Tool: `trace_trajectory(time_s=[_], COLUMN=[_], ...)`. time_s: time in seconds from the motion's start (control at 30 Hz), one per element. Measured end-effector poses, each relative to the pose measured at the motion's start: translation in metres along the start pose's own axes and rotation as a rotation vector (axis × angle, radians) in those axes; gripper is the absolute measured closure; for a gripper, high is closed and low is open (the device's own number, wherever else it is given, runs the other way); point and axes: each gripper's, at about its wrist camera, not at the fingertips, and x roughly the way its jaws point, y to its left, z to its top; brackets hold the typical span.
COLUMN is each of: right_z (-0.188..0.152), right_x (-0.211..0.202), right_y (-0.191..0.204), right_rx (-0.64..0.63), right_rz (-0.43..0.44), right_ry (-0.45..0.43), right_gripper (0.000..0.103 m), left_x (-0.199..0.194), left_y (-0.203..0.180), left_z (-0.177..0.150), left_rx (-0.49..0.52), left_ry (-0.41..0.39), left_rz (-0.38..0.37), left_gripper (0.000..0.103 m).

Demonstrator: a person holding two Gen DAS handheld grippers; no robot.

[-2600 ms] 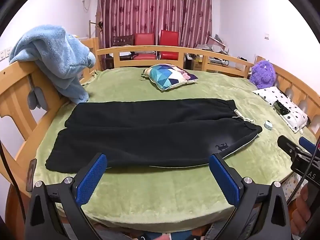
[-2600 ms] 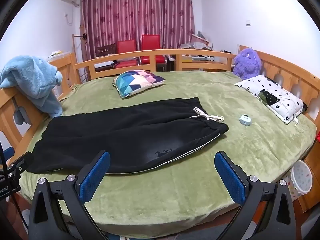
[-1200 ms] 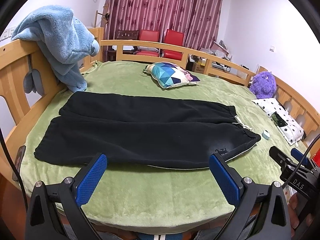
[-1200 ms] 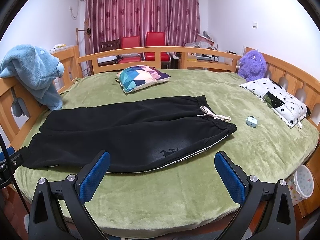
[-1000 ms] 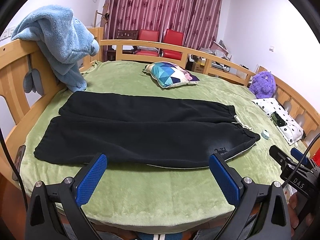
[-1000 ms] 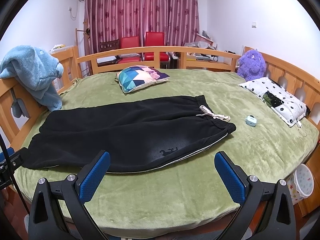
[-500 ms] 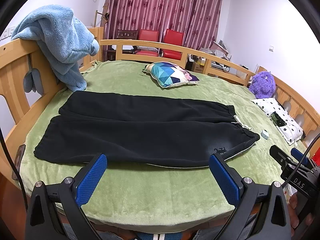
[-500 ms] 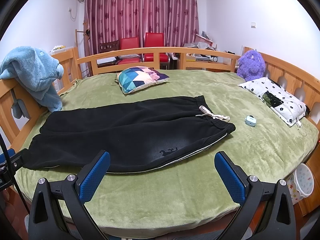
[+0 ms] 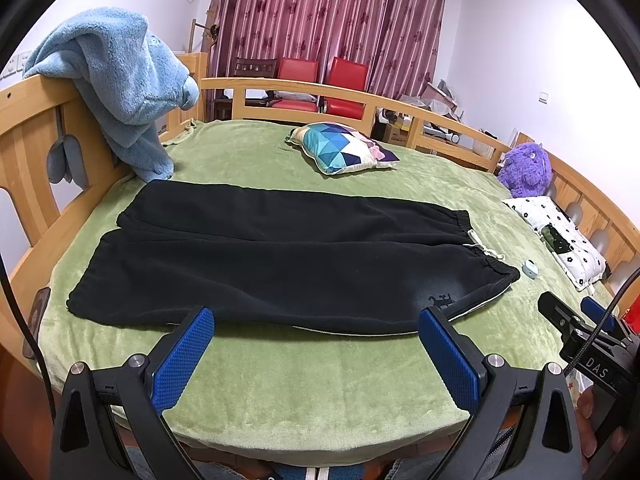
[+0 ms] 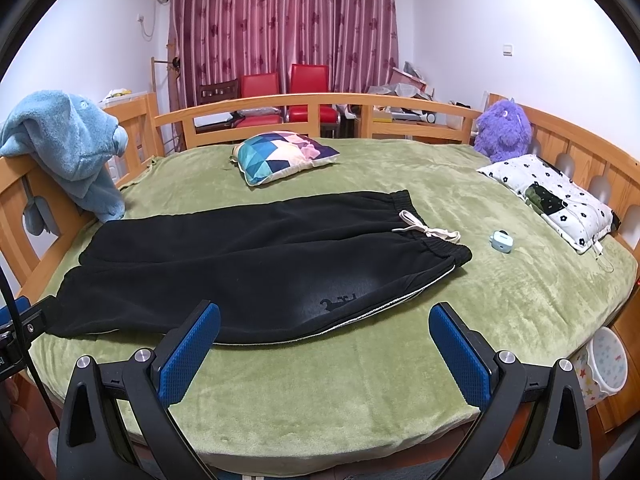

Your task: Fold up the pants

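Black pants (image 9: 280,256) lie flat on the green bed cover (image 9: 320,376), legs to the left, waistband and white drawstring (image 9: 482,246) to the right. They also show in the right wrist view (image 10: 248,264). My left gripper (image 9: 316,320) is open and empty, above the near bed edge, just short of the pants' near hem. My right gripper (image 10: 324,316) is open and empty, likewise in front of the pants. The right gripper's body shows at the right edge of the left wrist view (image 9: 580,336).
A patterned cushion (image 9: 340,152) lies behind the pants. A blue fleece (image 9: 120,84) hangs on the wooden bed rail (image 9: 36,132). A small blue case (image 10: 502,241), a flowered pillow (image 10: 552,200) and a purple plush (image 10: 504,130) sit at the right. A bin (image 10: 604,364) stands beside the bed.
Both grippers have barely moved over the last second. Since 2.6 s ago the left gripper's view has swung slightly left and down; the pants lie unchanged.
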Motion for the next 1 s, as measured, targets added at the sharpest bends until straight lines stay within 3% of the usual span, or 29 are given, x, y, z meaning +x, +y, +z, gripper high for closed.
trace_trajectory(time_s=[1.0], right_z=[-0.0033], right_x=[0.0028], right_y=[0.0021], right_rx=[-0.003], right_rz=[-0.002], right_ry=[0.007], right_gripper=[0.001], left_x=[-0.0013], left_y=[-0.0014], left_z=[-0.0028], left_rx=[0.001], left_ry=[0.006], left_rz=[0.003], left_gripper=[0.000])
